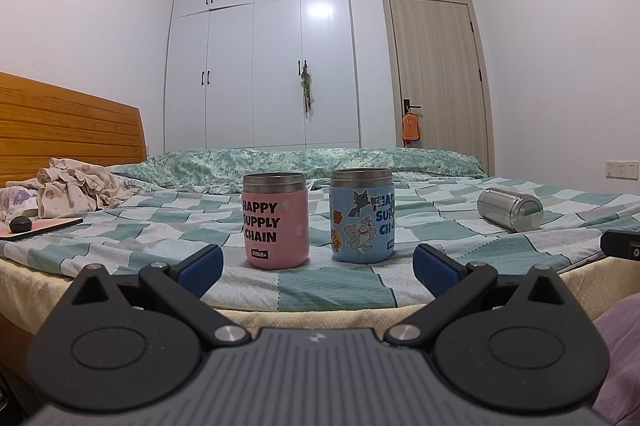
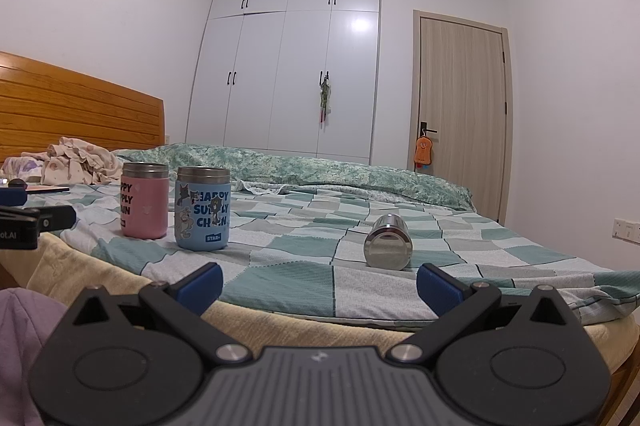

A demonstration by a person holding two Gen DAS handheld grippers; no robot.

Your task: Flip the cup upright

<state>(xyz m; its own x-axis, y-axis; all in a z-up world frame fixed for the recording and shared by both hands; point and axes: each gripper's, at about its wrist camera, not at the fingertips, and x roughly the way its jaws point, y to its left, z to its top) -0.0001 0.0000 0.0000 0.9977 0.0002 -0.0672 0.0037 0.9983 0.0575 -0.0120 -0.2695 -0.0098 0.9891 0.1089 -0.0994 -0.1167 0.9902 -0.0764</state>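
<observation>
A silver steel cup [image 2: 389, 241] lies on its side on the checked bedspread, its flat end facing me in the right wrist view; it also shows at the right of the left wrist view [image 1: 510, 209]. A pink cup [image 1: 275, 220] and a blue cartoon cup [image 1: 362, 215] stand upright side by side; they also show in the right wrist view, pink [image 2: 144, 200] and blue [image 2: 203, 208]. My left gripper [image 1: 318, 268] is open and empty, short of the two standing cups. My right gripper [image 2: 319, 284] is open and empty, just short of the silver cup.
The bed's front edge [image 2: 304, 322] runs under both grippers. A rumpled cloth [image 1: 76, 189], a flat pad with a black ball [image 1: 22, 224] and a wooden headboard [image 1: 68, 121] are at the left. A folded green quilt [image 2: 320, 167], wardrobe and door stand behind.
</observation>
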